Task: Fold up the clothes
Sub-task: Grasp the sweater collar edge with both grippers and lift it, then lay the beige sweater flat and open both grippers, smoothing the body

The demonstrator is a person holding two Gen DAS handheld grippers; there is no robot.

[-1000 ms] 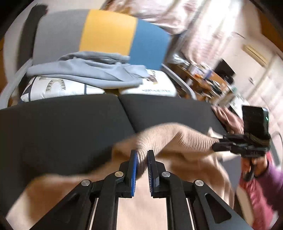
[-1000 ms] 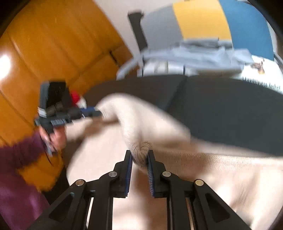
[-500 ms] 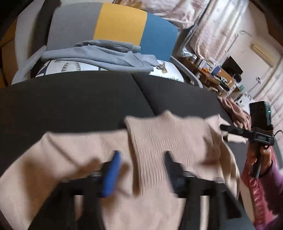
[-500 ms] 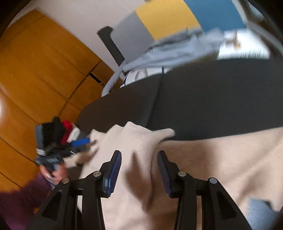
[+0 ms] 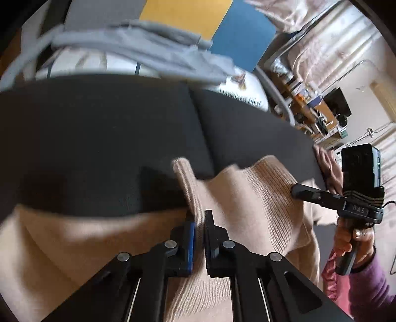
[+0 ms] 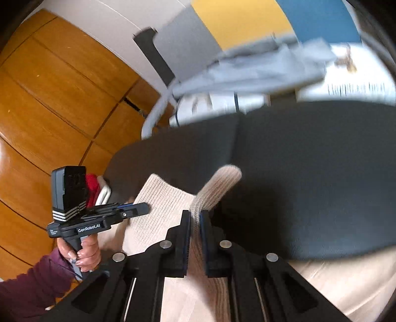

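A beige knit sweater (image 5: 247, 198) lies on the black sofa seat (image 5: 111, 138). My left gripper (image 5: 199, 223) is shut on a ribbed edge of the sweater, which sticks up between the fingers. My right gripper (image 6: 195, 218) is shut on another ribbed corner (image 6: 217, 183) of the same sweater (image 6: 160, 205). The right gripper shows in the left wrist view (image 5: 297, 190) at the sweater's right side; the left gripper shows in the right wrist view (image 6: 143, 206) at its left side.
A grey garment (image 5: 138, 49) lies on white cushions (image 5: 81, 64) behind the seat, before a grey, yellow and blue backrest (image 5: 188, 17). Wooden panels (image 6: 49, 99) stand left. A cluttered desk (image 5: 321, 116) stands far right.
Both grippers were open over the flat sweater half a second ago. Now each has closed on a ribbed edge and lifted it slightly.
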